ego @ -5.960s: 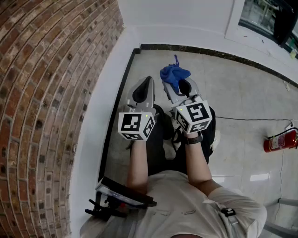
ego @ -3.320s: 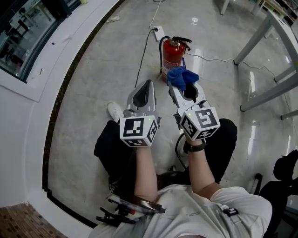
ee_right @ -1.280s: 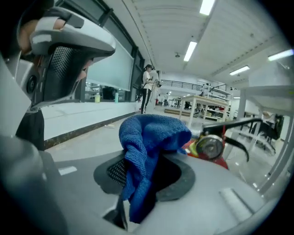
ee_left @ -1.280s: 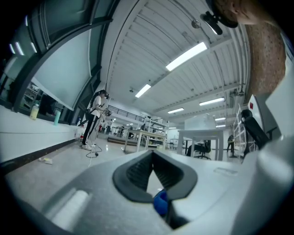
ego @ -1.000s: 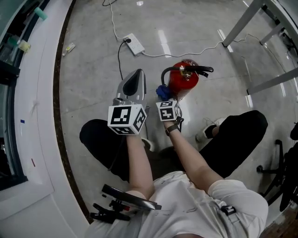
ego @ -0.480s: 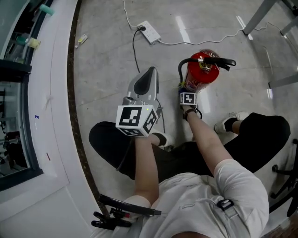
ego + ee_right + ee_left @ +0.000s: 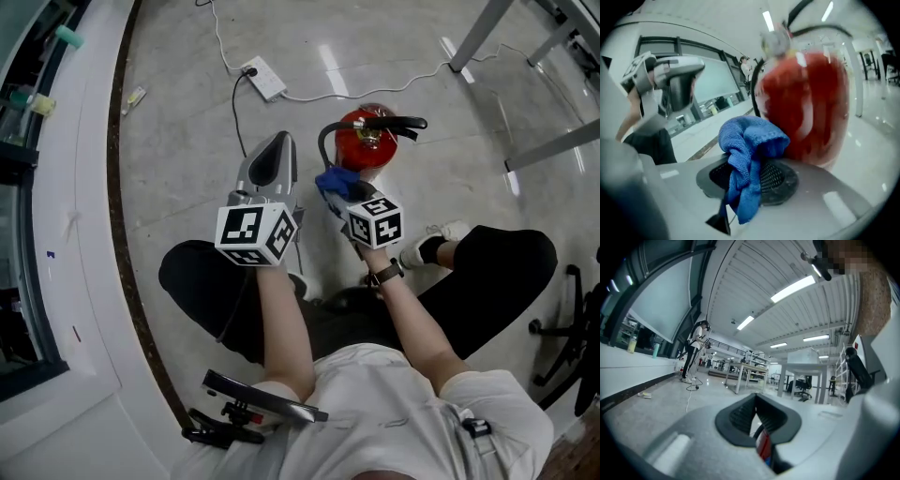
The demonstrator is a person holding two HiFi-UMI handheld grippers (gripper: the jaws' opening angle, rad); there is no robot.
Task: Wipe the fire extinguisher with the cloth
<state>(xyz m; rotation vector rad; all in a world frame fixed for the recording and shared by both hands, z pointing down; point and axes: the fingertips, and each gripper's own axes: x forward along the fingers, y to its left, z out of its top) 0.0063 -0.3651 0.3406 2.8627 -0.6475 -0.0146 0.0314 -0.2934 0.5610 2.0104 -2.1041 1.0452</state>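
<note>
Grey floor point(image 7: 183, 131); cloth point(image 7: 749, 143) partly hides extinguisher point(image 7: 811, 103).

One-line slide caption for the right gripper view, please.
Right gripper, jaws shut on a blue cloth, holds it at the side of the red fire extinguisher.

Nothing legible anywhere — no word, brand or number. The fire extinguisher point(image 7: 806, 103) shows only as blurred red; the cubes point(image 7: 255, 236) on the left gripper point(image 7: 278, 142) and right gripper point(image 7: 334, 184) bear black-and-white square marker patterns — no letters
</note>
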